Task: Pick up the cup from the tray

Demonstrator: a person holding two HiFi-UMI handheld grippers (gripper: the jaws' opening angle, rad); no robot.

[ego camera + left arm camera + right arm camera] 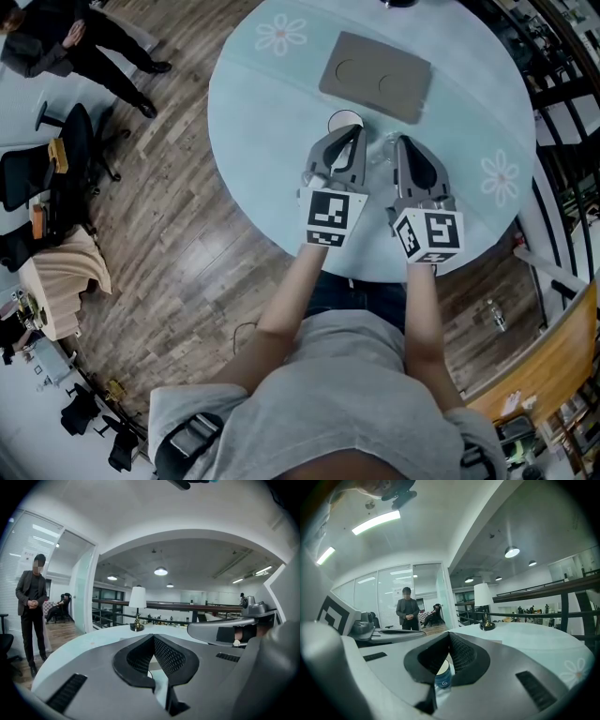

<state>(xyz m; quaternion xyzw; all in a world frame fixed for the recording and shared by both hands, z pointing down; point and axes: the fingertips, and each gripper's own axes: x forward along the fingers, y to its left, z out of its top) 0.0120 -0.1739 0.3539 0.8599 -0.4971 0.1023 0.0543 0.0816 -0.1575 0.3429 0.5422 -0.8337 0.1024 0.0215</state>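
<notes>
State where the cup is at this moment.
In the head view, the cup stands on the round table beside the near edge of the grey tray, at the tip of the left gripper and left of the right gripper.

cup [343, 120]: blue, upright, on table [262, 84] | tray [375, 77]: grey, flat, just beyond cup

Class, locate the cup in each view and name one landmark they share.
Head view: cup upper centre, just beyond the left gripper.
Left gripper view: cannot be made out.
Right gripper view: cup low centre, seen through the gap under the shut jaws.
Shared landmark: the standing person in dark clothes.
</notes>
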